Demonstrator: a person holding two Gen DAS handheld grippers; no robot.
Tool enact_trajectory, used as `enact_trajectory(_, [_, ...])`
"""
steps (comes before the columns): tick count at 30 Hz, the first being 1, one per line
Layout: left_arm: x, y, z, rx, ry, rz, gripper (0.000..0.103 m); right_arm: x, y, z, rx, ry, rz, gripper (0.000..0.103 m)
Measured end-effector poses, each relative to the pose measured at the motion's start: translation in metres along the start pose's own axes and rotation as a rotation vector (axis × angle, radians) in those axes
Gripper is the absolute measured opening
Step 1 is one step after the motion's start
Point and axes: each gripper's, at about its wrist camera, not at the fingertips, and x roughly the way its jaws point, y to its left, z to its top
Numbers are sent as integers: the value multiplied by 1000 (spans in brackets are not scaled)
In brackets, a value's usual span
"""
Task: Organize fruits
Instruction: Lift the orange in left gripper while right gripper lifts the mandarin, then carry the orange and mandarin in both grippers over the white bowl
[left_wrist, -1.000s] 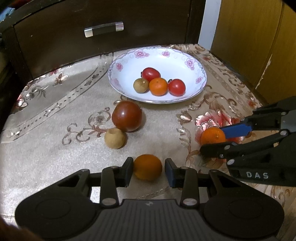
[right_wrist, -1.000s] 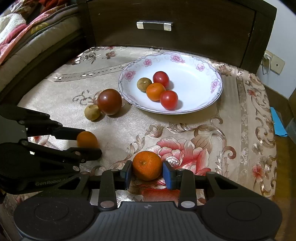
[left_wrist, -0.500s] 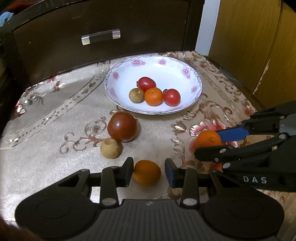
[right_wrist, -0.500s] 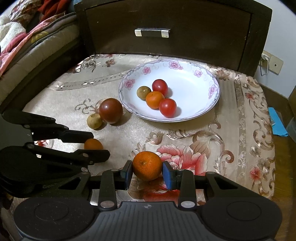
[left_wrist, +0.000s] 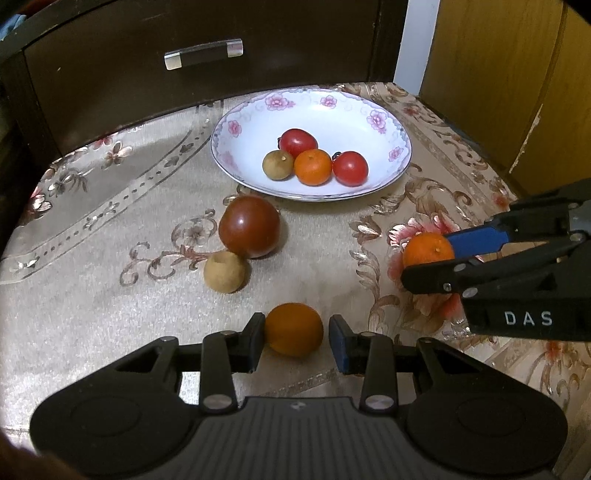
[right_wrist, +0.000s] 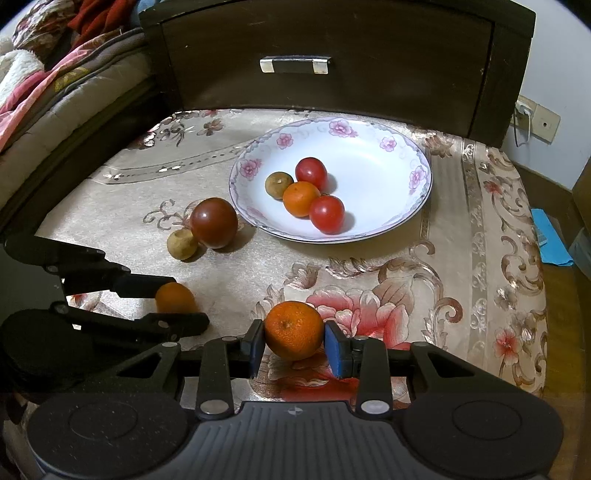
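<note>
Orange fruit: my right tool (right_wrist: 294, 345) stays clamped on one mandarin (right_wrist: 293, 329); my left tool (left_wrist: 296, 341) still brackets another (left_wrist: 293, 328), unclamped. Neither has reached the bowl (left_wrist: 391, 122).

Warm dim indoor light, glare on the plate (left_wrist: 399, 122), soft shadows, fisheye-bent dark corners, sharp focus

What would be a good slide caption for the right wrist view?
Right gripper clamps an orange; flowered plate already holds four fruits.
</note>
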Motion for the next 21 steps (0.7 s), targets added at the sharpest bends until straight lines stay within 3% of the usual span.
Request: enact_trajectory(21, [-5, -1, 7, -16, -30, -11, 40, -1, -5, 3, 10, -16, -4, 28])
